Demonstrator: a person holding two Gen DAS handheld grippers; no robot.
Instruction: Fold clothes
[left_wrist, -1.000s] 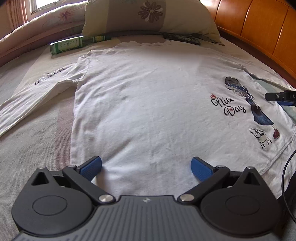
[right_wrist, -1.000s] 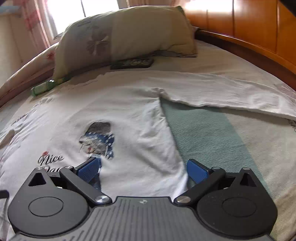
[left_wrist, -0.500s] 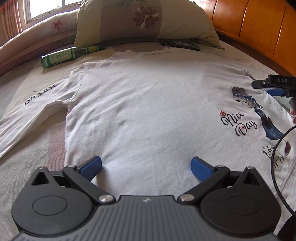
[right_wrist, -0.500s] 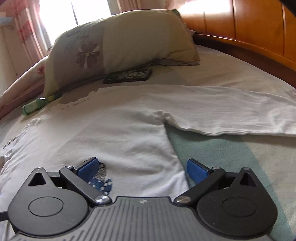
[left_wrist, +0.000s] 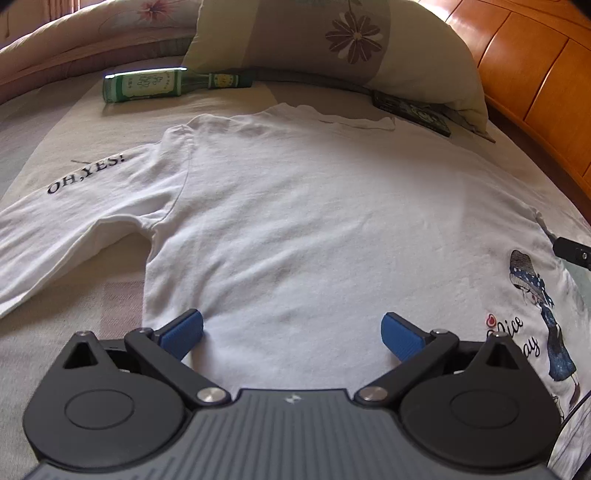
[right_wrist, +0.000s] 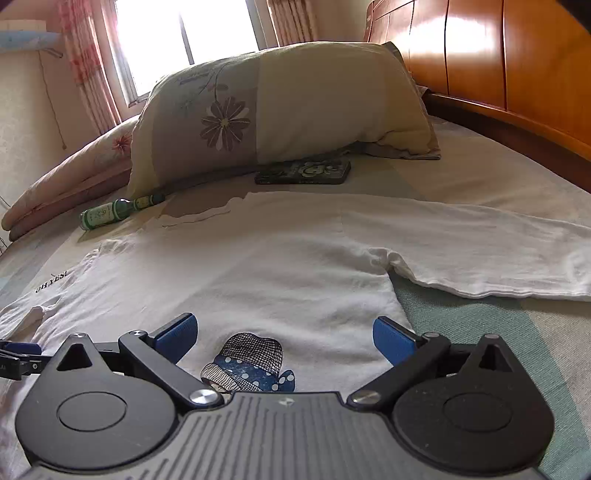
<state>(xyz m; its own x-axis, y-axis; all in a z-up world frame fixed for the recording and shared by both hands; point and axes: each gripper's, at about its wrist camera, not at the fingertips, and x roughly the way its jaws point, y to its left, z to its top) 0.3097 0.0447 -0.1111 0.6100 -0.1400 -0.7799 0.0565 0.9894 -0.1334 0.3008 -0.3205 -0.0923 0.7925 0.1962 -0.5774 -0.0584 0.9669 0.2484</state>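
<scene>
Both grippers: fingers spread, empty | shirt (left_wrist: 314, 229) flat | sleeve ends cut off

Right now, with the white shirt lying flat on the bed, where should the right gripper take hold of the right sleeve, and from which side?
Probably near the far end of the right sleeve, which lies straight and flat, pointing outward from the white shirt. Its lower hem edge is slightly raised off the bed, so the open right gripper could approach from that near side and pinch the edge.
</scene>
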